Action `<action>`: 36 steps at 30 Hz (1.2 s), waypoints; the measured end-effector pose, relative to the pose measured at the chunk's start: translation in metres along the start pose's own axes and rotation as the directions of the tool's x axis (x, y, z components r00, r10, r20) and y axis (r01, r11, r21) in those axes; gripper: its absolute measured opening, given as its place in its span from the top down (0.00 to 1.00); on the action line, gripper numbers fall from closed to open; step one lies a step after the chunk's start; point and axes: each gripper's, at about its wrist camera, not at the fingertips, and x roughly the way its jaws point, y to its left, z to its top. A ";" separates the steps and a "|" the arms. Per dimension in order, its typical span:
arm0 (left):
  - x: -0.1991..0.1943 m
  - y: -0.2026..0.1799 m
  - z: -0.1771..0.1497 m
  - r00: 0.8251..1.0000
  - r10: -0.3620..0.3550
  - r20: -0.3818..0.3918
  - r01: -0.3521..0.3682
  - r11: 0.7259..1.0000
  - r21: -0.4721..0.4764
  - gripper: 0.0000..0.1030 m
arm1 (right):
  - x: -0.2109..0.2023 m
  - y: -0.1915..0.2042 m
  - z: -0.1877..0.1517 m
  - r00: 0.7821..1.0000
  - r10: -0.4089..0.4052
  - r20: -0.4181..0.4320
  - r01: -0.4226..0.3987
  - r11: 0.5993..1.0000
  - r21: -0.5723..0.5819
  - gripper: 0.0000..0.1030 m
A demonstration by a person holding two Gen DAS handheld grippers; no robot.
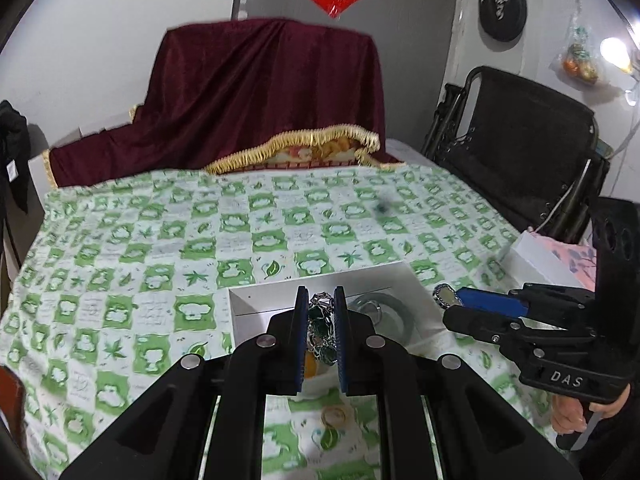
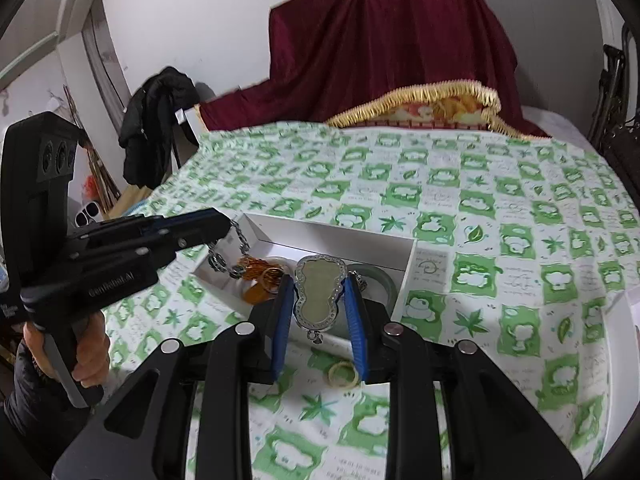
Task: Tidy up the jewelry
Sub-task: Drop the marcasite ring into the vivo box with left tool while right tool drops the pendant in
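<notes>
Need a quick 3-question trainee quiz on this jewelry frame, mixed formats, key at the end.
1. True or false: the right tool holds the oval pendant.
2. The left tool grips: A) loose ring B) chain bracelet C) box lid
3. Where does the loose yellow ring lie?

Key: 1 true; 2 B; 3 on the green-checked cloth, outside the white box.

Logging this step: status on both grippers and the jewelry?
Left gripper shut on green-stone chain over white box. Right gripper shut on silver pendant. Gold ring outside box.
</notes>
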 end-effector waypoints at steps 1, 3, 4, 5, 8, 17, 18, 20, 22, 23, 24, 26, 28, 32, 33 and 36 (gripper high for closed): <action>0.005 0.002 0.000 1.000 -0.001 -0.011 0.001 1.000 -0.003 0.88 | 0.004 -0.001 0.001 1.000 -0.003 -0.010 0.003 1.000 0.002 0.76; 0.020 0.006 -0.002 0.999 -0.001 -0.040 0.001 1.000 -0.009 0.88 | 0.014 -0.004 0.002 0.999 -0.011 -0.038 0.011 1.000 0.004 0.76; 0.026 0.008 -0.003 0.999 0.000 -0.052 -0.001 1.000 -0.011 0.88 | 0.019 -0.005 0.003 0.999 -0.018 -0.049 0.019 1.000 0.003 0.76; 0.034 0.010 -0.005 0.998 0.000 -0.070 -0.001 1.000 -0.015 0.88 | 0.022 -0.005 0.003 0.998 -0.027 -0.058 0.027 1.000 0.000 0.76; 0.047 0.014 -0.010 0.995 0.000 -0.101 -0.003 1.000 -0.023 0.88 | 0.032 -0.004 0.004 0.994 -0.061 -0.087 0.059 0.998 -0.021 0.76; 0.054 0.024 -0.017 0.994 0.011 -0.112 -0.019 0.997 -0.069 0.44 | 0.046 -0.004 0.004 0.988 -0.093 -0.125 0.089 0.995 -0.038 0.74; 0.052 0.024 -0.016 0.994 0.004 -0.106 -0.012 0.997 -0.074 0.42 | 0.045 -0.005 0.004 0.989 -0.085 -0.118 0.082 0.996 -0.026 0.73; 0.048 0.024 -0.015 0.996 -0.003 -0.092 -0.004 0.997 -0.083 0.36 | 0.039 -0.008 0.006 0.993 -0.070 -0.094 0.070 0.998 -0.002 0.71; 0.043 0.025 -0.014 0.997 0.002 -0.075 -0.009 0.996 -0.094 0.28 | 0.029 -0.012 0.007 0.996 -0.069 -0.057 0.070 0.997 0.021 0.70; 0.040 0.025 -0.014 0.998 0.009 -0.061 -0.015 0.995 -0.100 0.25 | 0.026 -0.014 0.008 0.997 -0.065 -0.044 0.067 0.997 0.031 0.70; 0.037 0.026 -0.014 0.999 0.015 -0.052 -0.021 0.994 -0.103 0.24 | 0.019 -0.016 0.009 0.998 -0.059 -0.024 0.061 0.997 0.047 0.70; 0.032 0.028 -0.014 0.999 0.031 -0.036 -0.034 0.993 -0.109 0.22 | 0.005 -0.020 0.009 0.998 -0.053 0.020 0.051 0.996 0.078 0.69; 0.027 0.029 -0.016 0.999 0.047 -0.023 -0.050 0.992 -0.112 0.21 | -0.006 -0.023 0.006 0.997 -0.054 0.054 0.049 0.994 0.101 0.61; 0.014 0.031 -0.023 0.994 0.105 0.012 -0.103 0.987 -0.127 0.13 | -0.025 -0.028 -0.011 0.989 -0.086 0.122 0.067 0.987 0.149 0.42; 0.011 0.031 -0.025 0.993 0.117 0.017 -0.113 0.985 -0.131 0.10 | -0.027 -0.028 -0.017 0.988 -0.094 0.123 0.074 0.985 0.157 0.39; 0.002 0.030 -0.035 0.988 0.151 0.031 -0.145 0.979 -0.144 0.09 | -0.030 -0.032 -0.036 0.989 -0.105 0.103 0.085 0.979 0.186 0.30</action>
